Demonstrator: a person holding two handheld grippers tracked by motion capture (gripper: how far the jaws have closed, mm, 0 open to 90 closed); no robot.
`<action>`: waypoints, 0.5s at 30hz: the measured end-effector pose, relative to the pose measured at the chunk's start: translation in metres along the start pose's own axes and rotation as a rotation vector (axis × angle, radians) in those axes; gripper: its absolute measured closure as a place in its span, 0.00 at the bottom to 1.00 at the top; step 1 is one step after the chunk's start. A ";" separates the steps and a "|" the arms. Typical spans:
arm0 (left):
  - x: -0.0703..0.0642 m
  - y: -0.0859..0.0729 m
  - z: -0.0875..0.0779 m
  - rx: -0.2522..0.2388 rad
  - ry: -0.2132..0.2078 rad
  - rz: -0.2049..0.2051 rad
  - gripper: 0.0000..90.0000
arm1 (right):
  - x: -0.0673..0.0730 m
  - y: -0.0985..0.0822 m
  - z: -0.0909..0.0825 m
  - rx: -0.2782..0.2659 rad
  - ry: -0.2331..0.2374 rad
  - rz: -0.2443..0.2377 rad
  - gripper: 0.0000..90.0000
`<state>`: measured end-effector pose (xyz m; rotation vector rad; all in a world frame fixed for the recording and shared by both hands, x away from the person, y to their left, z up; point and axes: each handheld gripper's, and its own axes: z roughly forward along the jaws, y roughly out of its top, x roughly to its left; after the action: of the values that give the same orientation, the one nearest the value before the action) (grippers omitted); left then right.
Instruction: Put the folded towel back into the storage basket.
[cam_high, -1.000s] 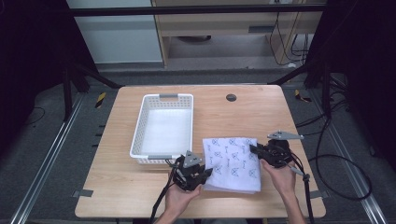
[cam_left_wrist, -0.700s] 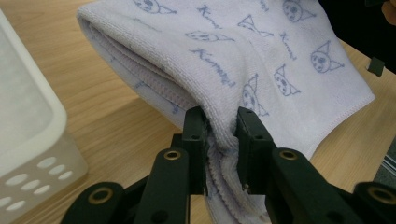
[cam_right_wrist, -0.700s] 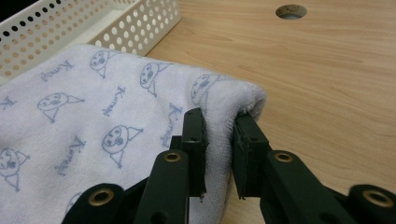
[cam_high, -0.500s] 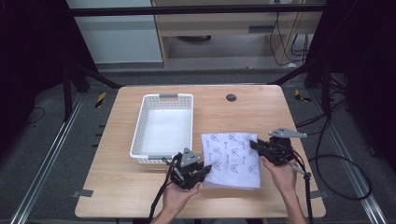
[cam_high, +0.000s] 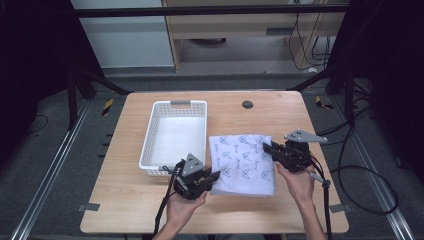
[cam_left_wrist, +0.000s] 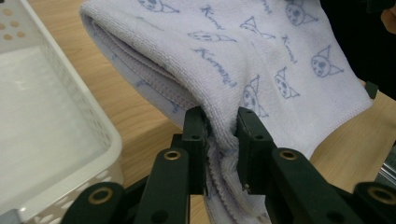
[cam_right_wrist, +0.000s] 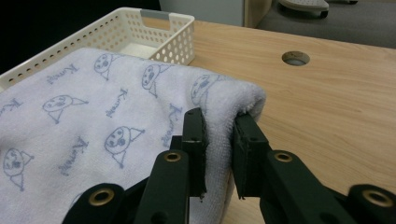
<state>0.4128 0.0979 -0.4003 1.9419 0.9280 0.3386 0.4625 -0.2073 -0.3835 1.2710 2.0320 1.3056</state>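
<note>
So we had both grippers clamped on the same folded towel, a white terry one printed with little blue cartoon faces and script. In the high view it sat on the near right part of the wooden table, just right of the white perforated basket, stretched between our two hands.

Our left gripper had the towel's near left corner. In the left gripper view the two black jaws were pinched tight on the stacked layers, with the hemmed edges bunching up between the pads and the rest of the cloth draping away to the far right. The basket's wall was right there on the left of that view, near the towel but not touching it as far as we could tell.

Our right gripper had the far right corner. From the right gripper view the jaws were closed on the rounded fold of the towel, fabric squeezed thin between them, and the printed top spread off to the left toward the basket. Beyond it on the bare wood we could see the round cable hole.

Whether the towel's middle was resting on the table or hanging a bit clear of it, we honestly couldn't tell from above. The basket looked empty apart from its white floor. Cables trailed off the right gripper over the table's right edge.
</note>
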 end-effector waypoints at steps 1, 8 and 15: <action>0.002 0.001 -0.003 -0.008 0.005 -0.003 0.83 | 0.003 0.003 0.000 -0.008 0.002 -0.003 0.86; 0.008 0.004 -0.011 -0.029 0.009 -0.008 0.83 | 0.009 0.012 0.002 -0.024 0.007 -0.015 0.86; 0.013 0.008 -0.018 -0.050 0.019 -0.010 0.83 | 0.015 0.021 0.003 -0.041 0.010 -0.026 0.86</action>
<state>0.4148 0.1164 -0.3858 1.8912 0.9326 0.3721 0.4672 -0.1902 -0.3644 1.2176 2.0112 1.3378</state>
